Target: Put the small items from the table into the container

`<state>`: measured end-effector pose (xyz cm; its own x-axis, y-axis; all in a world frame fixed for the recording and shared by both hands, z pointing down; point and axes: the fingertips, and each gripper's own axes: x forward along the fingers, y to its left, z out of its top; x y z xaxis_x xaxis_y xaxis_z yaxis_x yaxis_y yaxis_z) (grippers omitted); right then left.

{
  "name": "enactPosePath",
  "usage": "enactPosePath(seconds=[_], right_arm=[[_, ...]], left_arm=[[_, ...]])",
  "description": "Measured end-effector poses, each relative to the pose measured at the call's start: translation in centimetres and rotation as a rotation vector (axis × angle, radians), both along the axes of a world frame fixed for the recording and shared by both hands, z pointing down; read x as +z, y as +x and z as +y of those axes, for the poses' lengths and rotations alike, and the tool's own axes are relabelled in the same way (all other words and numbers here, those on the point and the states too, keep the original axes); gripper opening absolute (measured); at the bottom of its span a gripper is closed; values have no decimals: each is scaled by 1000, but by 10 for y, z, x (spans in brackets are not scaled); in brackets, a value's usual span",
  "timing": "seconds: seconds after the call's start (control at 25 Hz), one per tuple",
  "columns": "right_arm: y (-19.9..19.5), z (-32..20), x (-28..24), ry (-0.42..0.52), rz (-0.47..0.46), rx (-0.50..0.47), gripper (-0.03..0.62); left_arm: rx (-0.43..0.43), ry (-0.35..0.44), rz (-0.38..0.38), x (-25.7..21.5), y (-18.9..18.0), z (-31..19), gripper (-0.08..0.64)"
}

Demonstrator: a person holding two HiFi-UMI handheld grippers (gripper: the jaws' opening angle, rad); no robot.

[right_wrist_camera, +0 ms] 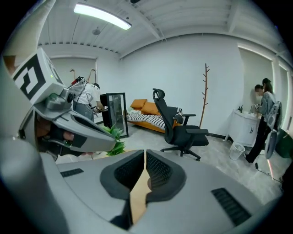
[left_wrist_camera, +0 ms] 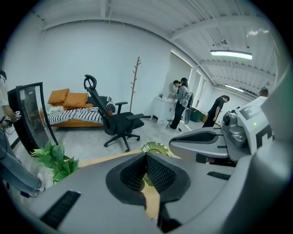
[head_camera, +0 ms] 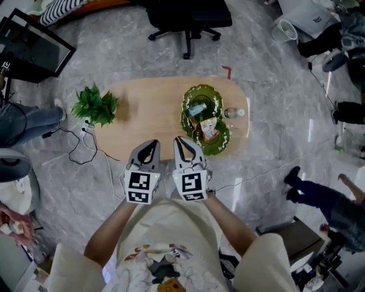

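On the light wooden table [head_camera: 148, 108] stands a green glass container [head_camera: 201, 94]. A teal item [head_camera: 198, 108] and a yellow packet [head_camera: 209, 129] lie inside it. Just right of it, a small clear bottle [head_camera: 234, 113] lies on the table. My left gripper [head_camera: 149, 144] and right gripper [head_camera: 181, 140] are side by side, raised above the table's near edge, both shut and empty. The left gripper view looks past its closed jaws [left_wrist_camera: 145, 155] at the container's rim [left_wrist_camera: 155, 147]. The right gripper [right_wrist_camera: 145, 153] shows only a strip of table between its jaws.
A potted green plant [head_camera: 94, 105] sits at the table's left end. A black office chair [head_camera: 185, 17] stands on the floor behind the table. Cables [head_camera: 85, 145] trail on the floor at the left. People stand around the room's edges.
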<state>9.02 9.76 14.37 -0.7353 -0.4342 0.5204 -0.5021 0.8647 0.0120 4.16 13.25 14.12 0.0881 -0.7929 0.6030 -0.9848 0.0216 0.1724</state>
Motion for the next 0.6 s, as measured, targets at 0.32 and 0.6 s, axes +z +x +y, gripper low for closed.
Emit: enactPosePath(seconds=[0.32, 0.6], right_arm=[[6, -11, -56, 25, -85, 53, 17], [12, -8, -103, 62, -171, 80, 17]], left_arm=[[16, 45, 12, -38, 14, 9, 6], [36, 126, 60, -87, 30, 7, 6]])
